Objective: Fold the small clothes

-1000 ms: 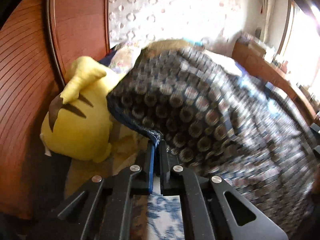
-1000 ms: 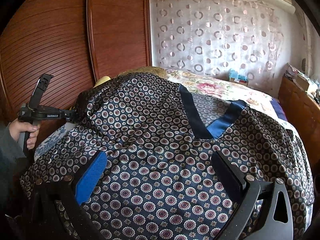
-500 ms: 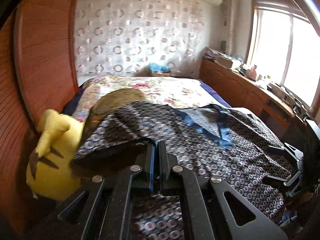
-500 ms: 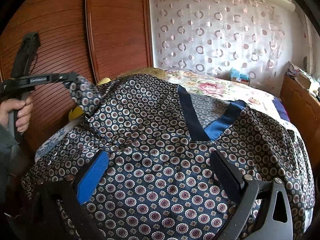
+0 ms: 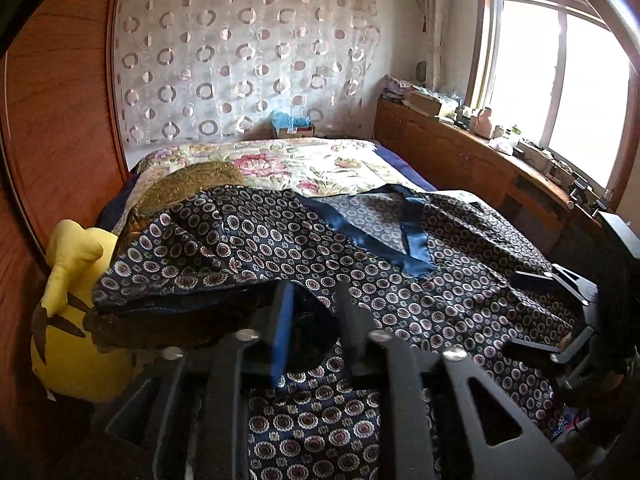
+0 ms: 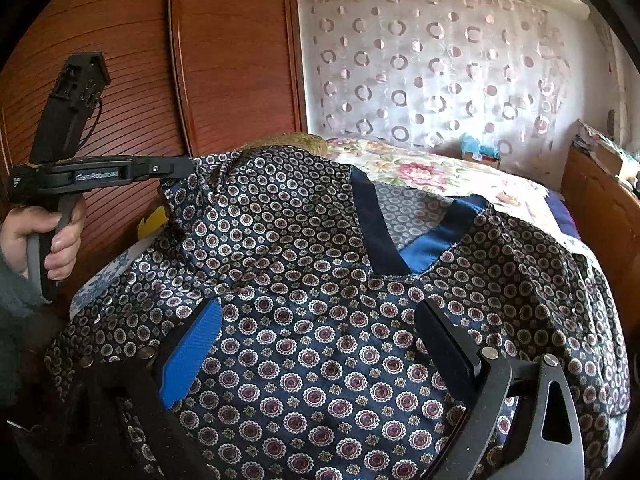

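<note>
Where the floral bedspread ends nearer the cameras, spread across the bed: a dark navy patterned top, covered in small round medallions, with a plain blue V-neck band pointing toward the cameras and a paler inside face showing through the neck opening. Left sleeve edge of that top lifted and folded inward over the body, raised off the bed beside the yellow plush toy and the reddish wardrobe.

Left gripper, held in a hand at the top's left edge: jaws opening, a narrow gap between them, dark sleeve fabric draped across the tips and into the gap; not clear whether any fold is pinched.

Right gripper, low over the top's lower body: jaws spread wide, blue pad left, black finger right, nothing gripped, patterned cloth lying flat between them
</note>
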Demonstrator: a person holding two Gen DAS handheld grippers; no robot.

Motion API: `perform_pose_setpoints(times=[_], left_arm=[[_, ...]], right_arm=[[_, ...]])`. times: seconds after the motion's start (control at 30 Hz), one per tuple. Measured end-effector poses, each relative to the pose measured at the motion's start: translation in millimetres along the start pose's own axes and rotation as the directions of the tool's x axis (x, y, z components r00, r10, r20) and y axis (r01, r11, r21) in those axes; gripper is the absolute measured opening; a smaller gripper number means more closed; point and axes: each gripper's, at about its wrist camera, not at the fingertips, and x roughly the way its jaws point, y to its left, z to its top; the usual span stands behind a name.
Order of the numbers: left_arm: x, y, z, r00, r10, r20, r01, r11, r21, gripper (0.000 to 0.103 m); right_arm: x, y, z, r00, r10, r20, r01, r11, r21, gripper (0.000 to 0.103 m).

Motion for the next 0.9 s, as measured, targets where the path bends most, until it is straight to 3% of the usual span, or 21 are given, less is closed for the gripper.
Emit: perform_pose_setpoints(times=[0.03, 0.1, 0.17, 0.37, 0.63, 0.77, 0.9], left_arm=[[-5, -1, 0, 1.0, 0.001, 0.009, -0.001, 1.0, 0.002, 0.04], [-16, -4, 1, 0.999, -0.001, 0.037, 0.0, 1.0, 0.006, 0.045], [-26, -3, 2, 0.998, 0.011, 0.054, -0.011, 1.0, 0.004, 0.059], [-58, 7, -2, 0.99, 0.056, 0.129, -0.054, 0.998, -0.016, 0.08], [-87, 43, -19, 0.968, 0.18, 0.173, -0.166, 0.982, -0.091, 0.08], [-93, 59, -25, 0.96, 0.22, 0.171, -0.201, 0.972, -0.12, 0.08], [-96, 71, -30, 0.953, 0.25, 0.17, -0.228, 0.964, -0.139, 0.08]], right_arm=[[0, 1, 1, 1.0, -0.001, -0.001, 0.001, 1.0, -0.002, 0.097], [1, 2, 3, 1.0, -0.003, -0.002, 0.003, 1.0, -0.007, 0.097], [2, 3, 6, 1.0, -0.002, -0.002, 0.002, 1.0, -0.013, 0.097], [8, 13, 19, 1.0, 0.026, 0.003, -0.026, 0.999, -0.046, 0.095], [34, 52, 46, 0.99, 0.139, -0.007, -0.139, 0.978, -0.157, 0.08], [61, 84, 63, 0.977, 0.209, -0.033, -0.211, 0.949, -0.234, 0.069], [92, 118, 77, 0.962, 0.265, -0.07, -0.274, 0.912, -0.306, 0.063]])
